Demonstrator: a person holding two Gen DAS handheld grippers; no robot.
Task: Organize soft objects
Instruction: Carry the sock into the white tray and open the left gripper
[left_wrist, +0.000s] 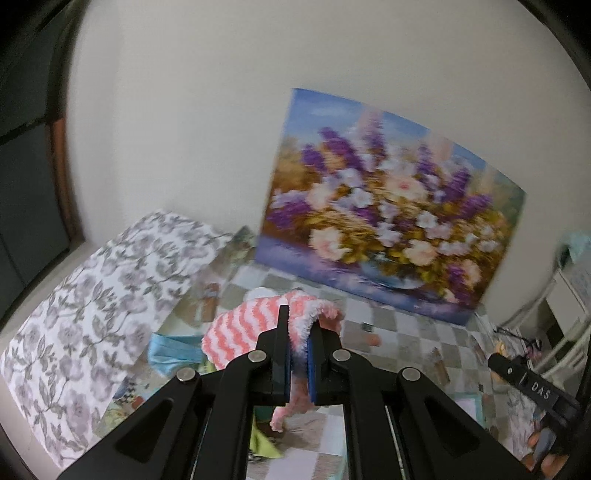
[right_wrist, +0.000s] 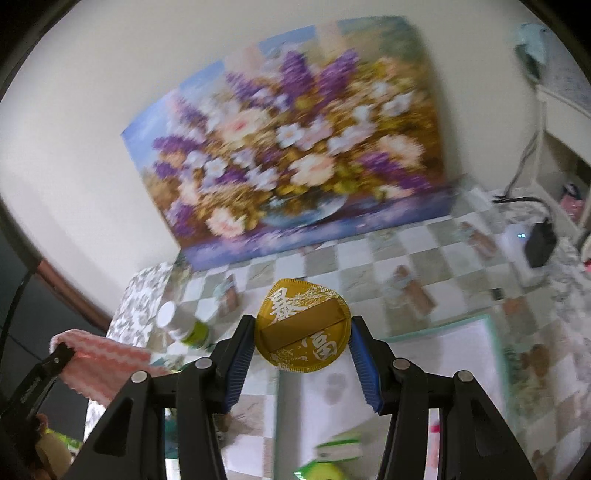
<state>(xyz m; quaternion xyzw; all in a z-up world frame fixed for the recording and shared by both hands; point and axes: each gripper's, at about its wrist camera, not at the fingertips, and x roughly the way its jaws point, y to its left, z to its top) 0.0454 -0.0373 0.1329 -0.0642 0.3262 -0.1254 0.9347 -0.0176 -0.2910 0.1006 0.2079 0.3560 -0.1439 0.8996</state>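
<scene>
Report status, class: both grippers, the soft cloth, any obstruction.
Left gripper shut on pink-and-white fuzzy cloth. Right gripper clamps gold coin disc. Nothing blocking.

Each tool is built from matte black plastic links. On the left tool (left_wrist: 298, 354), 4 round silver rivets are seen across the linkage, and the 2 fingers are lined with blue pads (left_wrist: 311, 363). The right tool (right_wrist: 302, 349) is made the same way, with 4 silver rivets and ribbed blue pads (right_wrist: 364, 363) on black fingers. White lettering reading "DAS" is printed on the black side of the right tool where it is caught by the left camera.
</scene>
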